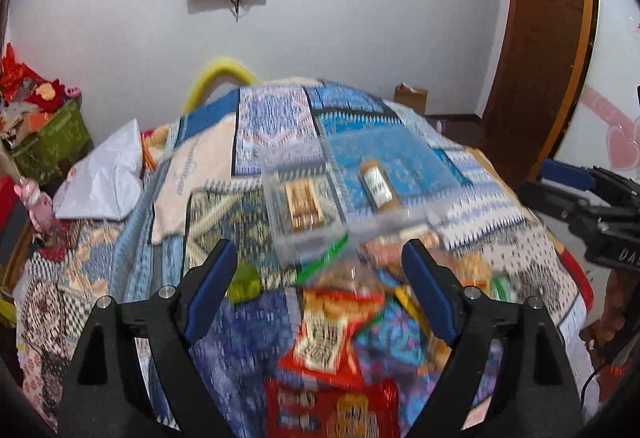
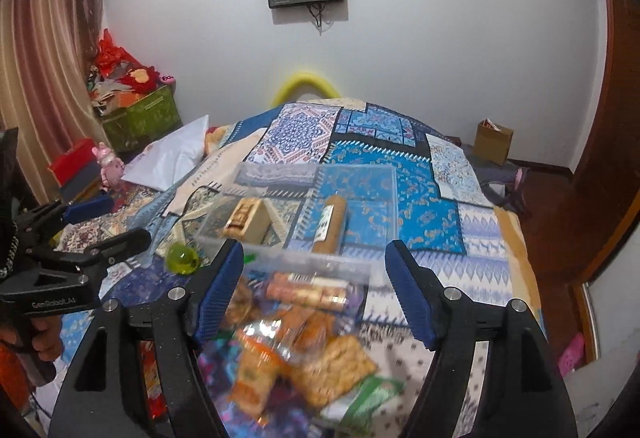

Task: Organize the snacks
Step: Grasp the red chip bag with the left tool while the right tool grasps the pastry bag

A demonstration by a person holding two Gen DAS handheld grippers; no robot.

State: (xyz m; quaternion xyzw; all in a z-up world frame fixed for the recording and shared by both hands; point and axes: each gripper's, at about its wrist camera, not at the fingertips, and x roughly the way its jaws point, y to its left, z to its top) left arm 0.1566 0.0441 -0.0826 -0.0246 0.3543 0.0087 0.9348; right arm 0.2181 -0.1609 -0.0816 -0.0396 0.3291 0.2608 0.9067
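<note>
A pile of snack packets [image 1: 332, 322] lies on the patterned bedspread in front of both grippers; it also shows in the right wrist view [image 2: 304, 334]. Beyond it sits a clear plastic box [image 1: 280, 194] [image 2: 376, 178] that holds a gold-wrapped snack [image 1: 303, 205] [image 2: 245, 219] and a brown cylindrical snack [image 1: 378, 186] [image 2: 330, 224]. A small green ball [image 1: 243, 283] [image 2: 183, 258] lies to the left. My left gripper [image 1: 320, 258] is open and empty above the pile. My right gripper [image 2: 314, 258] is open and empty above the pile.
A white bag [image 1: 104, 174] [image 2: 172, 154] lies at the bed's left. A green box of clutter [image 1: 48, 142] [image 2: 140, 118] stands by the wall. A cardboard box [image 2: 494, 142] sits on the floor at right, near a wooden door [image 1: 548, 38].
</note>
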